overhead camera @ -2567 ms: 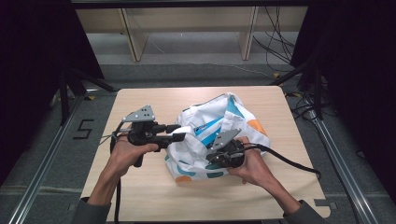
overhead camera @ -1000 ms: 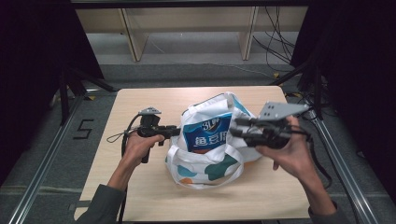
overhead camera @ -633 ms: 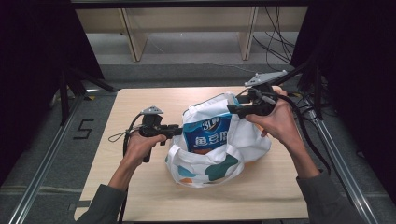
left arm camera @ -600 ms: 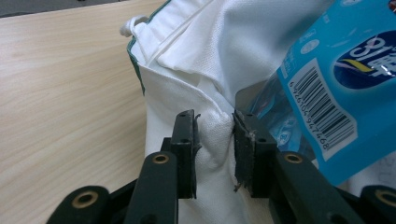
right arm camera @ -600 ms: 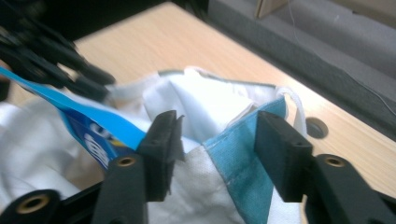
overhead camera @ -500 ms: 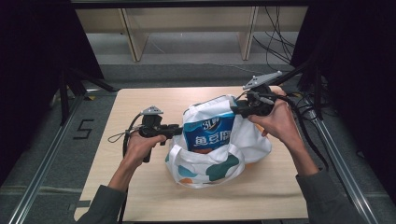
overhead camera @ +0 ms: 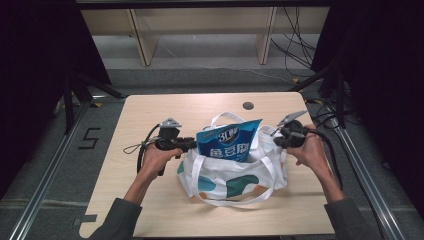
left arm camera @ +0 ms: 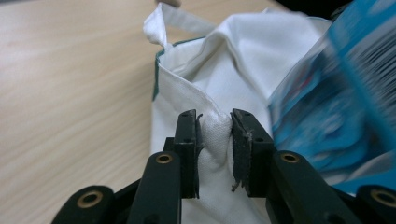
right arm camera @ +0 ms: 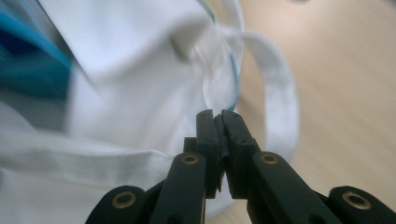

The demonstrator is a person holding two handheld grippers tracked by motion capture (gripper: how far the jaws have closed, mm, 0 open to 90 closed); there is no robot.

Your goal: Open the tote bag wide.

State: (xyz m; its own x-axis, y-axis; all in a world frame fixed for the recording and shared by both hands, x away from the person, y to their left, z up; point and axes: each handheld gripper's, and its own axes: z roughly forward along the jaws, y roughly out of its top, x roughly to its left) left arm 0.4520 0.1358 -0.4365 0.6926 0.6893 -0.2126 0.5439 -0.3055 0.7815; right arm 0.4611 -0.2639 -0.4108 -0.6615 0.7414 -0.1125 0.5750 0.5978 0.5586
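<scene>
Left tongs (left arm camera: 214,140) are clamped on a bunched fold of the white tote bag (left arm camera: 205,84) at its rim; fabric fills the gap between the jaws. In the high view the left tongs (overhead camera: 187,144) sit at the bag's left edge, held by the left hand (overhead camera: 156,157).

Right tongs (right arm camera: 218,135) have jaws pressed almost together with no clear gap. Bag cloth lies just past and left of the tips, and a handle strap (right arm camera: 275,93) loops off to their right. Can't tell whether any fabric is actually pinched. In the high view the right tongs (overhead camera: 276,139) are at the bag's right edge, held by the right hand (overhead camera: 305,150).

Bag (overhead camera: 235,175) sits on the tabletop (overhead camera: 150,115) between the two tongs, mouth up, with teal and orange patches on its side. A blue snack packet (overhead camera: 229,141) stands upright in the mouth, between both tongs, top half sticking above the rim. Seen from the left tongs, the packet (left arm camera: 336,93) is just right of the jaws, blurred. One white handle (overhead camera: 225,117) arcs up behind the packet.
</scene>
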